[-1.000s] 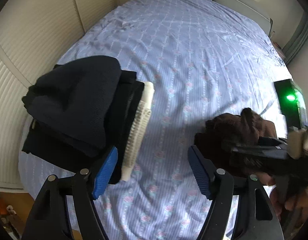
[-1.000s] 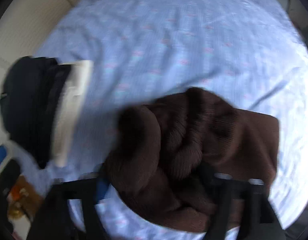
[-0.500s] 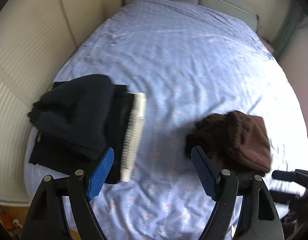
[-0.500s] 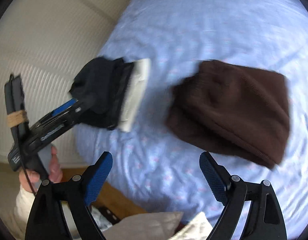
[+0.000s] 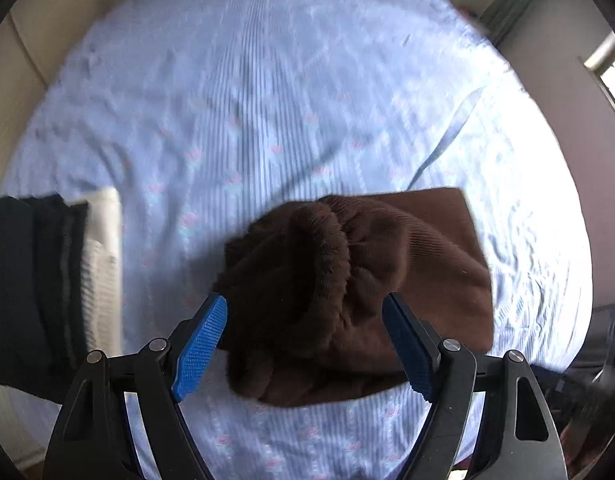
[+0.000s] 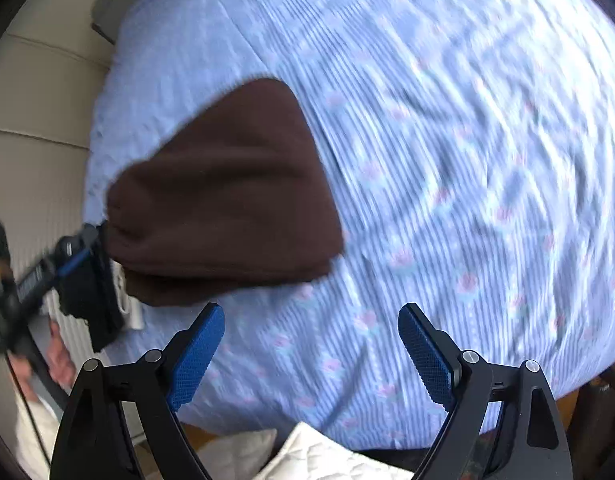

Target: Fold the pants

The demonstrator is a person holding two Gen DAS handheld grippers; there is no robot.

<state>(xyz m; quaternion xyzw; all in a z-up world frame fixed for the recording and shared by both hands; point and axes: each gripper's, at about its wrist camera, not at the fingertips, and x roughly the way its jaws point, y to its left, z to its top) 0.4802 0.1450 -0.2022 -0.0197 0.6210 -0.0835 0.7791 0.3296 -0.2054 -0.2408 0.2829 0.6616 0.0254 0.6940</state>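
Observation:
Brown ribbed pants (image 5: 359, 280) lie bunched in a heap on the blue patterned bed sheet (image 5: 267, 100). My left gripper (image 5: 307, 344) is open, its blue pads on either side of the heap's near edge, gripping nothing. In the right wrist view the same brown pants (image 6: 227, 192) lie at centre left on the sheet. My right gripper (image 6: 311, 352) is open and empty above bare sheet, to the right of the pants. The left gripper's body shows at the far left of that view (image 6: 47, 272).
A stack of folded dark clothes (image 5: 31, 288) with a white ribbed piece (image 5: 103, 264) lies at the bed's left edge. A beige wall panel (image 6: 35, 128) runs along the left. White quilted fabric (image 6: 327, 460) lies below the bed's near edge.
My left gripper has swung right and closer, from facing the dark stack to straddling the brown pants. My right gripper has let go of the pants and pulled back to the right.

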